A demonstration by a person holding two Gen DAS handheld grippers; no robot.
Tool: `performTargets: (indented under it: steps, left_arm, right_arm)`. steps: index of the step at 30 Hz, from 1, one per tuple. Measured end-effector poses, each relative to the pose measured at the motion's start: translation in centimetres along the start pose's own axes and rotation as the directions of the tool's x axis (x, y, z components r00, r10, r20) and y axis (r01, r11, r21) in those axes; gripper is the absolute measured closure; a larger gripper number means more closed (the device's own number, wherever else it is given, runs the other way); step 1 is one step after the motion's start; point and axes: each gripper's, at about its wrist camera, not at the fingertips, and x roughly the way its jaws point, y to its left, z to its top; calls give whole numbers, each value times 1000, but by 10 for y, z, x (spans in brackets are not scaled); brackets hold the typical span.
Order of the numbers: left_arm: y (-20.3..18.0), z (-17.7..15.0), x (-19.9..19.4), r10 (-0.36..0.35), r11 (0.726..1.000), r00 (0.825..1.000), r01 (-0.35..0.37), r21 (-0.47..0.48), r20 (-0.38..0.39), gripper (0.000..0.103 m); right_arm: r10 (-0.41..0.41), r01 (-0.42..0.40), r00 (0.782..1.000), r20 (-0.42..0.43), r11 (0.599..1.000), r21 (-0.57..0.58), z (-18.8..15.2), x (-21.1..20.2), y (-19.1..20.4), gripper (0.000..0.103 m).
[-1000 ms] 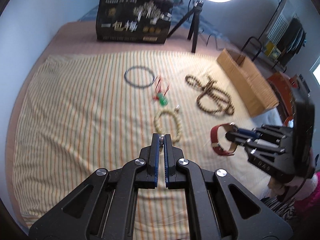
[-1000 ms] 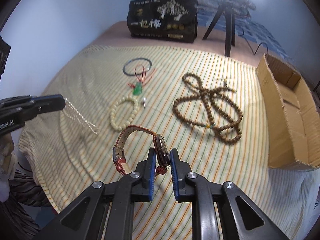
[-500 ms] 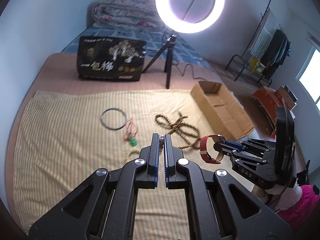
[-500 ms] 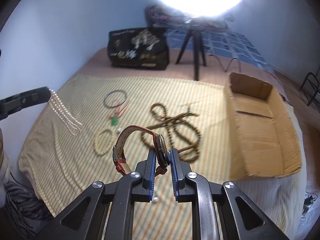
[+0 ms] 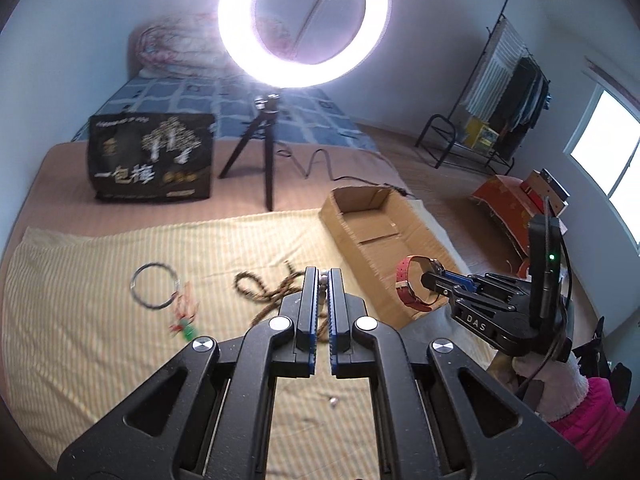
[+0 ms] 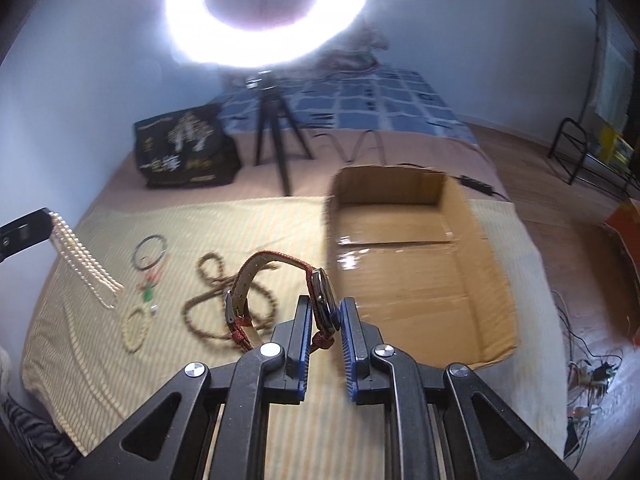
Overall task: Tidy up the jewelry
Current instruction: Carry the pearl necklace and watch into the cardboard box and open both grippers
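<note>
Left hand-held gripper (image 5: 323,276): jaws narrow, clamped on a pearl necklace (image 6: 86,270); strands hung from the tips at far left of right wrist view, above the cloth.
Right hand-held gripper (image 6: 325,312): jaws pinched a watch (image 6: 280,292) by its dark case; red strap looped up and to the left, held in the air at the near left edge of the box.
Cardboard box (image 6: 404,280): open, on the right side of the bed, far wall and floor flaps visible.
Striped cloth (image 5: 80,340): spread over the bed, carried the loose pieces.
Brown bead string (image 6: 208,300): lay looped on cloth, just left of the box.
Dark bangle (image 5: 154,285): flat on cloth, far left.
Green pendant (image 5: 187,330): red cord, just near side of bangle.
Cream bead bracelet (image 6: 134,330): near left on cloth.
Ring light (image 5: 304,20): on tripod at far side, lit.
Black bag (image 5: 152,158): left of tripod.
</note>
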Motion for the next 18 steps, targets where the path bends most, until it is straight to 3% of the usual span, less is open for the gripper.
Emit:
performTargets:
  steps: [13, 18]
  left_arm:
    - [-75, 32, 49, -136, 990, 991, 136, 47, 10, 101]
    - [-96, 36, 75, -175, 983, 984, 175, 55, -21, 101]
  right_arm:
    - [-120, 121, 993, -20, 990, 78, 18, 16, -71, 91]
    - [-150, 155, 987, -50, 982, 104, 16, 25, -94, 91]
